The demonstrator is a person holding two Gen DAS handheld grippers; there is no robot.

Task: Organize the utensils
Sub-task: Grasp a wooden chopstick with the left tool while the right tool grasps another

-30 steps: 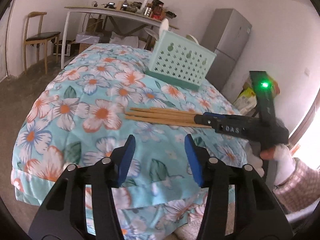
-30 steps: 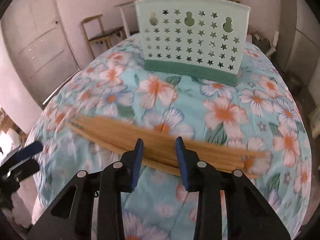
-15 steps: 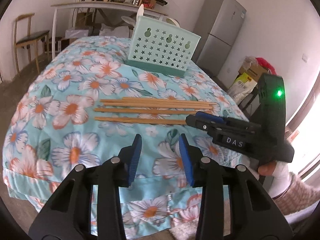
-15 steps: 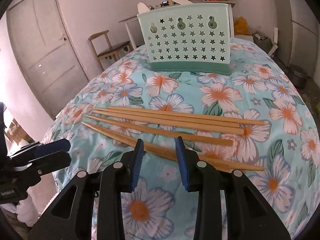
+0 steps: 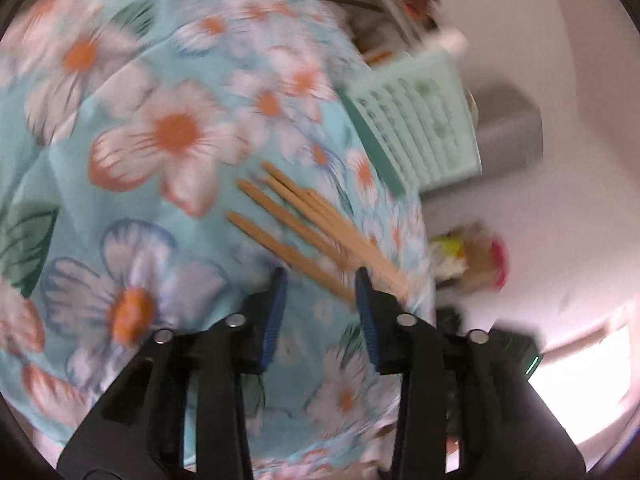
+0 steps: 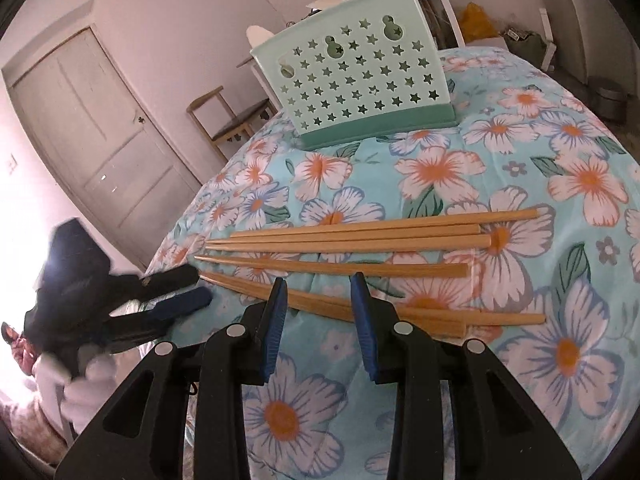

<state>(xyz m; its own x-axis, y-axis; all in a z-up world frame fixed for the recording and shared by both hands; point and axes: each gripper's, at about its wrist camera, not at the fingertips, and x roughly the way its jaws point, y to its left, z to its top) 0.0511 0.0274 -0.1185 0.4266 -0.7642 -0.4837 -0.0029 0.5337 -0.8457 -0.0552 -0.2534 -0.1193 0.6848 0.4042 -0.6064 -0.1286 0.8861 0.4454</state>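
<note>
Six wooden chopsticks [image 6: 360, 236] are seen lying flat on the floral cloth [image 6: 560, 360], across the middle of the right wrist frame, roughly parallel to one another, with the two nearest ones crossing slightly. The mint green basket [image 6: 352, 80] with star holes stands upright behind them, well apart, in the upper middle of that frame. The right gripper [image 6: 318, 292] is held partly spread just above the nearest chopsticks; nothing is pinched between its blue pads, and whether the pads touch the wood cannot be told. The left gripper [image 5: 320, 292] is shown in a strongly blurred frame; its jaws are closing, the ends of the chopsticks [image 5: 304, 228] run toward the gap, but nothing is pressed yet. It is also seen at the lower left of the right wrist frame, beside the thin tips. The chopsticks are judged to be light, stiff and smooth, so they may roll or slide on the soft cloth when pushed. A hold near the middle of the length is probably best, so that a stick does not tip. The cloth may be caught together with the stick if the pads go too low.
</note>
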